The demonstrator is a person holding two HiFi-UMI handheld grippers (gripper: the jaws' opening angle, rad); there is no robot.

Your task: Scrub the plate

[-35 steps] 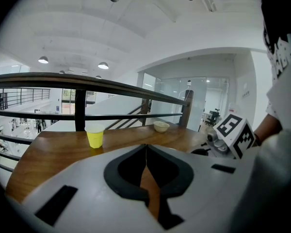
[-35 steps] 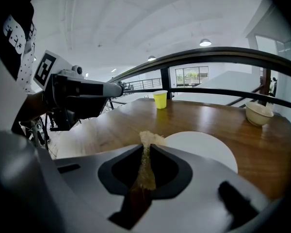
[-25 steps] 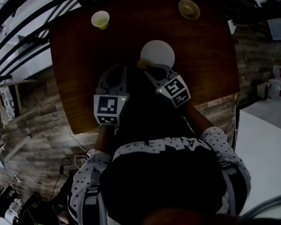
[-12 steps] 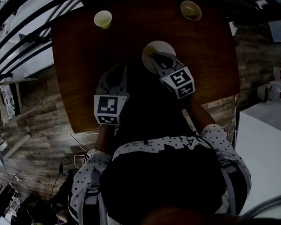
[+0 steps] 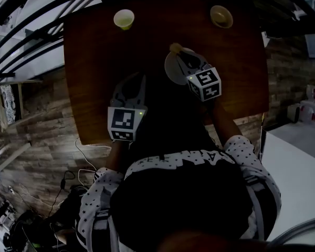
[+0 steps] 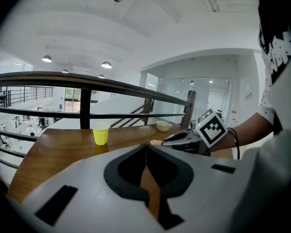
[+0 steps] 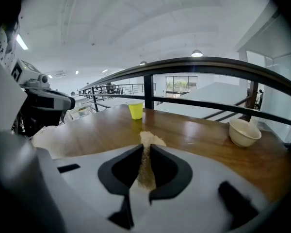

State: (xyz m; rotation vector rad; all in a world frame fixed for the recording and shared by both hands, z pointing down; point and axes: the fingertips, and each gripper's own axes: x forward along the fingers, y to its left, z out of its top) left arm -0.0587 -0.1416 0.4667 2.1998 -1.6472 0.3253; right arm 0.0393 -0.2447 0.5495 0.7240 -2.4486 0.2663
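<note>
A white plate (image 5: pixel 171 68) lies mid-table on the brown wooden table (image 5: pixel 94 77). My right gripper (image 5: pixel 178 52) reaches over the plate, shut on a tan sponge (image 5: pixel 174 47) that sticks out past its tips at the plate's far rim. In the right gripper view the sponge (image 7: pixel 146 159) is pinched between the jaws, and a pale patch low on the left looks like the plate (image 7: pixel 46 140). My left gripper (image 5: pixel 138 81) hovers left of the plate, apart from it, shut with nothing in it. From the left gripper view, the right gripper (image 6: pixel 177 139) and sponge (image 6: pixel 156 142) show ahead.
A yellow cup (image 5: pixel 124 19) stands at the table's far left and a cream bowl (image 5: pixel 221 16) at the far right, both seen again in the right gripper view as cup (image 7: pixel 135 109) and bowl (image 7: pixel 244 131). A dark railing (image 7: pixel 194 64) runs behind the table.
My right gripper has slid away from the person across the plate, carrying the sponge from the near rim to the far rim. The left gripper has stayed put.
</note>
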